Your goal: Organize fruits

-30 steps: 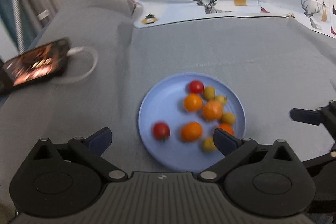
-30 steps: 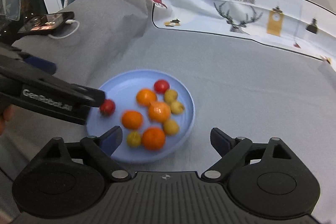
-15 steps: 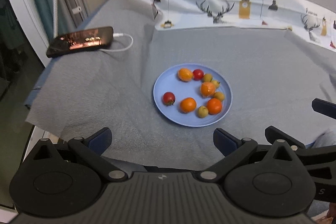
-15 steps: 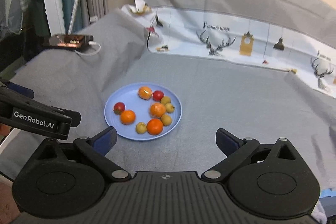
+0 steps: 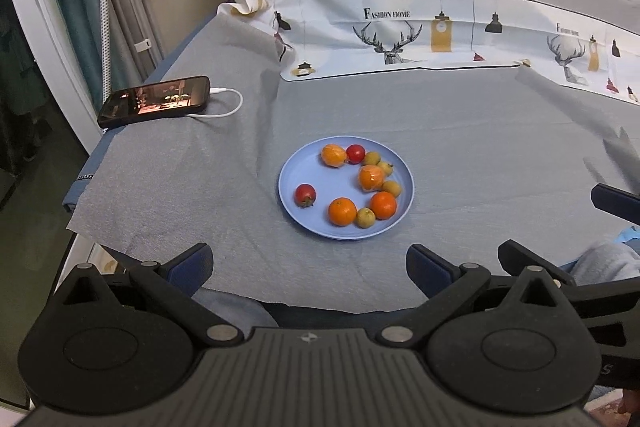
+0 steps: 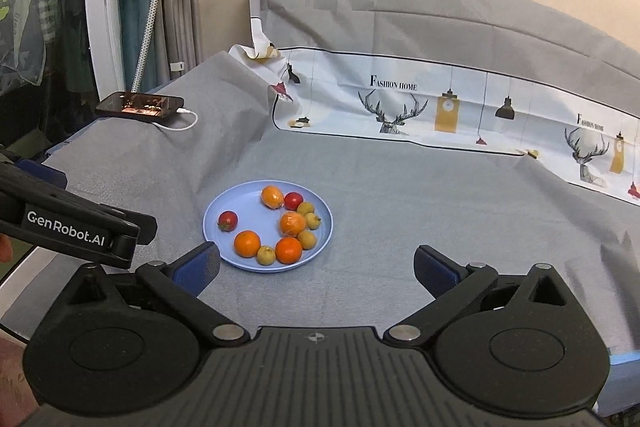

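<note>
Both grippers sit on the near side of the blue plate, well apart from it, angled downward. Left gripper: jaws spread wide, nothing between the pads. Right gripper: jaws opening, nearly at full spread, nothing between them. Right gripper lies just right of the left.

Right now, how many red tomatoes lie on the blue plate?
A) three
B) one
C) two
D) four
C: the blue plate holds two red tomatoes, one alone near its left side and one at the far side beside an orange; the other fruits are orange or yellow-green.
</note>
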